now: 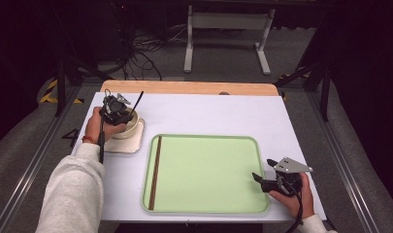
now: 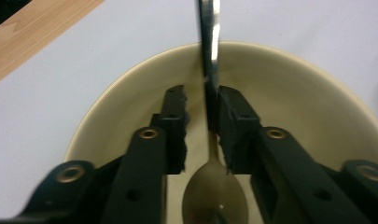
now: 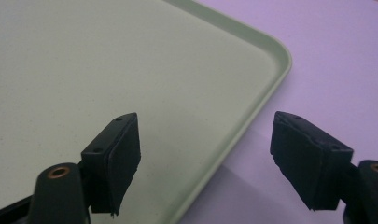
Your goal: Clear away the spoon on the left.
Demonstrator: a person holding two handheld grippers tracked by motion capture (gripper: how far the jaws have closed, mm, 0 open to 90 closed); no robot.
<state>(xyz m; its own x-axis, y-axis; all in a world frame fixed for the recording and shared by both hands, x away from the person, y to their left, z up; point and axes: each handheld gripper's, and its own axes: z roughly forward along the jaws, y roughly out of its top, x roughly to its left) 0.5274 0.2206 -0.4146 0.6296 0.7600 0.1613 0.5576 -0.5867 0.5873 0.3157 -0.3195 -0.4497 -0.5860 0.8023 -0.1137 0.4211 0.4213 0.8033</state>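
A: Left gripper [image 2: 200, 128] down inside the bowl [image 2: 289, 93], spoon [image 2: 213, 140] handle between its jaws, one pad touching, not yet pinched.

B: Right gripper [image 3: 205, 154] spread, empty, straddling the tray [image 3: 252, 100] rim. Next: clamp, lift straight out.

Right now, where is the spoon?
In the high view, the spoon stands in the cream bowl at the table's far left, between the left gripper jaws.

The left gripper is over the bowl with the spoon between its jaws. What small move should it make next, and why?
Probably finish closing the left gripper on the spoon. One pad already touches the handle, while a gap remains on the other side, so the grip looks incomplete. The spoon's head lies in the bowl; lifting now might let it slip.
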